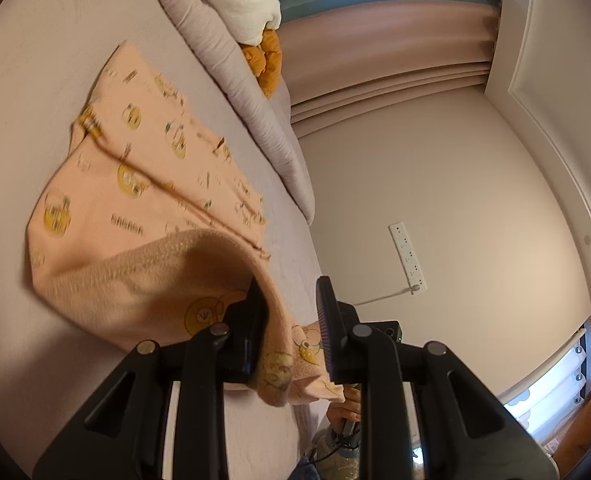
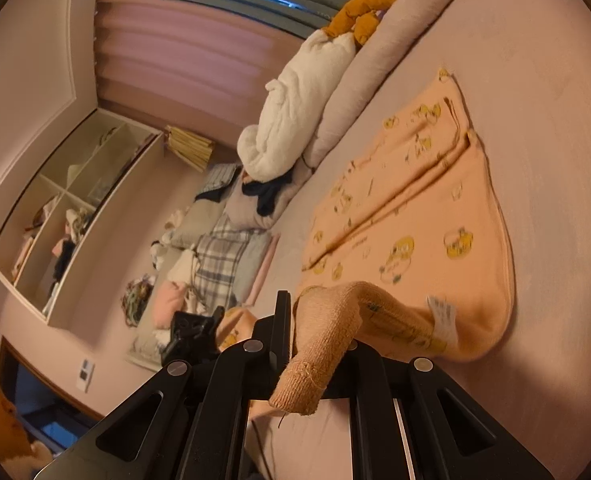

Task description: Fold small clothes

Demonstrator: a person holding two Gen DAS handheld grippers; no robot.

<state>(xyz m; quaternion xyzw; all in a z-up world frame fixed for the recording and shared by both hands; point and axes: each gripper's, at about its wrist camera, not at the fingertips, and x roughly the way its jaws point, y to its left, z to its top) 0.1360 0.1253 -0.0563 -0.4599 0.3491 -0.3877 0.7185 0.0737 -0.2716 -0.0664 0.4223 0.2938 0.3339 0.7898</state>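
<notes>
A small peach garment [image 1: 135, 184] with yellow cartoon prints lies on the pale bed [image 1: 35, 80], its near edge lifted and turned over. In the left wrist view my left gripper [image 1: 291, 328] has cloth between its jaws; the jaws stand apart with the fabric draped over the left finger [image 1: 251, 332]. In the right wrist view the same garment [image 2: 415, 216] is spread out, and my right gripper [image 2: 315, 332] has a ribbed cuffed sleeve [image 2: 319, 352] hanging between its jaws. The right-hand finger is hidden by cloth.
A rolled grey duvet [image 1: 231, 64], a white blanket [image 2: 295, 108] and a mustard soft toy [image 2: 359, 8] lie along the bed's far side. Piles of clothes [image 2: 215, 248] and a white shelf [image 2: 67, 208] are beyond. A wall with a power strip [image 1: 407, 256] is to the right.
</notes>
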